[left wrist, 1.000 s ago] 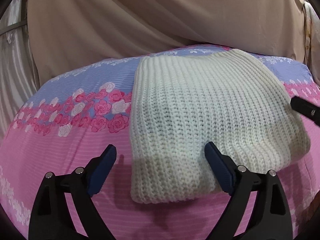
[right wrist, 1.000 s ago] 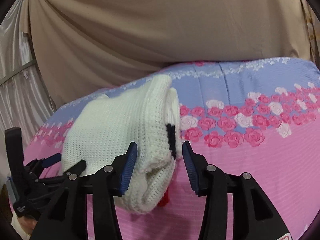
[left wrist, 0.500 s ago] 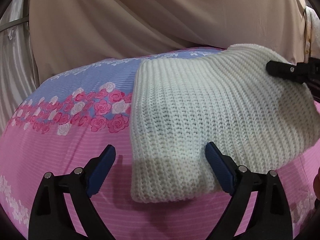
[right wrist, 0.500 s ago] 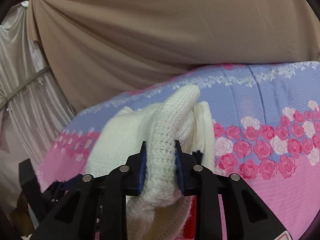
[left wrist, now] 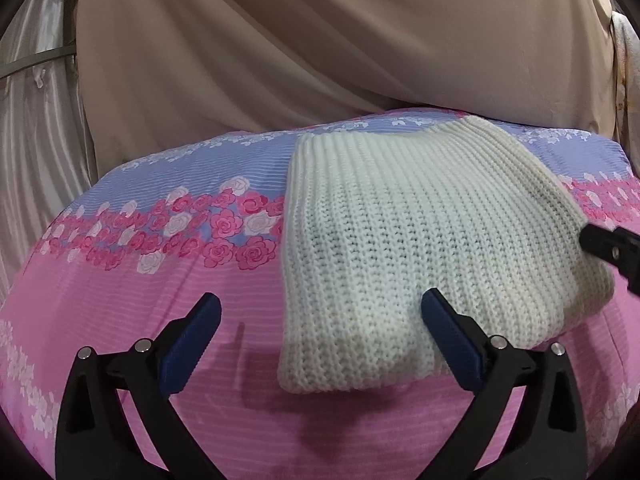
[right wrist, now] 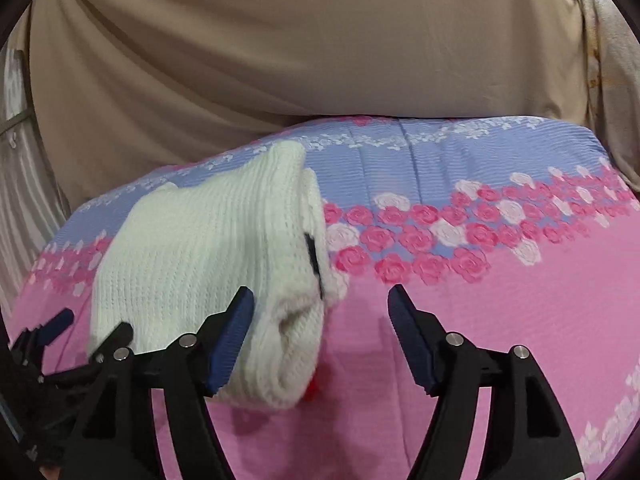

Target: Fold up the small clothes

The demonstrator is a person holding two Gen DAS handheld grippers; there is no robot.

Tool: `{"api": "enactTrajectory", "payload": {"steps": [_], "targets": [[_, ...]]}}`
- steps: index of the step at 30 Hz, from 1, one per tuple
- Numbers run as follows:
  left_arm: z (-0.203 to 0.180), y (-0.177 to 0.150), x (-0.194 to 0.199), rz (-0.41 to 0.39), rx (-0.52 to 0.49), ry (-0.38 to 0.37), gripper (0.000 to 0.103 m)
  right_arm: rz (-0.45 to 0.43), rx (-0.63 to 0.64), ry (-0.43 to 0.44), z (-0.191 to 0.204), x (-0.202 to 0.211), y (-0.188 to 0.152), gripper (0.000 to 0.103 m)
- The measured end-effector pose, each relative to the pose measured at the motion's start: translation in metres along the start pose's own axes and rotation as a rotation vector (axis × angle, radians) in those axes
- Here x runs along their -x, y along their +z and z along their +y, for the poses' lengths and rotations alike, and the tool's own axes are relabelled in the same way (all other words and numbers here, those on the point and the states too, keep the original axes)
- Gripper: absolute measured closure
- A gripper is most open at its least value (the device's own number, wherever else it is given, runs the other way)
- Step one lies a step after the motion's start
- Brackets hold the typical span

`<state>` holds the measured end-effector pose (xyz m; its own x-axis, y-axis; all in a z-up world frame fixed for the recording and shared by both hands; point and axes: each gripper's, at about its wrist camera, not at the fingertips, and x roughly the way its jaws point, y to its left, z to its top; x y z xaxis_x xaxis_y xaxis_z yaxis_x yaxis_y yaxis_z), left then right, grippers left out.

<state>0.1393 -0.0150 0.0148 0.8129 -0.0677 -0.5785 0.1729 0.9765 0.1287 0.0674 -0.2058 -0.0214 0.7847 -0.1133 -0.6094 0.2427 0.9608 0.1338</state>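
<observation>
A folded white knit sweater (left wrist: pixel 420 240) lies on the flowered bedspread (left wrist: pixel 160 288). My left gripper (left wrist: pixel 320 340) hovers over its near left corner. Its jaws are opening wide, and the corner lies between them with neither pad pressing on it. My right gripper (right wrist: pixel 320 336) is at the sweater's (right wrist: pixel 200 260) right end, and its jaws are opening too. The thick folded edge sits just inside the left finger (right wrist: pixel 232 340), free of the pads. A black patch (right wrist: pixel 314 256) and a red bit (right wrist: pixel 314 388) show at that edge. In the left wrist view, the right gripper (left wrist: pixel 608 248) juts in from the right.
The pink and blue rose bedspread (right wrist: pixel 480 280) stretches bare to the right of the sweater. A beige curtain (left wrist: pixel 320 40) hangs close behind the bed, with pale satin drapes (left wrist: pixel 36 140) at the left. The left gripper (right wrist: pixel 52 332) shows at the lower left in the right wrist view.
Half a second ago the right gripper was shut on the sweater's folded edge and held it raised. It has since let go and spread wide, and the edge lies down again. The left jaws widened slightly.
</observation>
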Motion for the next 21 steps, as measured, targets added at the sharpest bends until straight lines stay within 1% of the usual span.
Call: {"api": "enactTrajectory", "payload": {"steps": [1, 3, 5, 6, 8, 10, 12, 14, 18, 21], "targets": [[-0.001, -0.002, 0.002, 0.004, 0.001, 0.008, 0.005, 0.010, 0.003, -0.020, 0.001, 0.003, -0.008, 0.026], [-0.004, -0.006, 0.008, 0.008, 0.000, 0.016, 0.005, 0.027, 0.013, -0.049, 0.002, 0.006, -0.025, 0.024], [-0.006, -0.011, 0.014, 0.007, 0.004, 0.025, 0.005, 0.063, 0.042, -0.118, 0.006, 0.003, -0.037, 0.022], [-0.008, -0.014, 0.018, 0.008, 0.009, 0.025, 0.005, 0.067, 0.054, -0.134, 0.008, 0.006, -0.041, 0.022], [-0.010, -0.020, 0.023, 0.022, 0.019, 0.022, 0.005, 0.029, 0.067, -0.129, 0.014, 0.018, -0.047, 0.020], [-0.012, -0.026, 0.027, 0.043, 0.030, 0.020, 0.005, 0.016, 0.079, -0.131, 0.020, 0.024, -0.054, 0.018], [-0.016, -0.032, 0.034, 0.047, 0.033, 0.024, 0.005, -0.010, 0.107, -0.144, 0.028, 0.031, -0.059, 0.018], [-0.019, -0.036, 0.040, 0.037, 0.032, 0.054, 0.005, -0.043, 0.120, -0.164, 0.031, 0.037, -0.062, 0.017], [-0.019, -0.039, 0.042, 0.043, 0.050, 0.045, 0.005, -0.020, 0.090, -0.142, 0.025, 0.036, -0.061, 0.017], [-0.021, -0.039, 0.042, 0.044, 0.045, 0.069, 0.005, -0.007, 0.094, -0.144, 0.027, 0.033, -0.061, 0.017]]}}
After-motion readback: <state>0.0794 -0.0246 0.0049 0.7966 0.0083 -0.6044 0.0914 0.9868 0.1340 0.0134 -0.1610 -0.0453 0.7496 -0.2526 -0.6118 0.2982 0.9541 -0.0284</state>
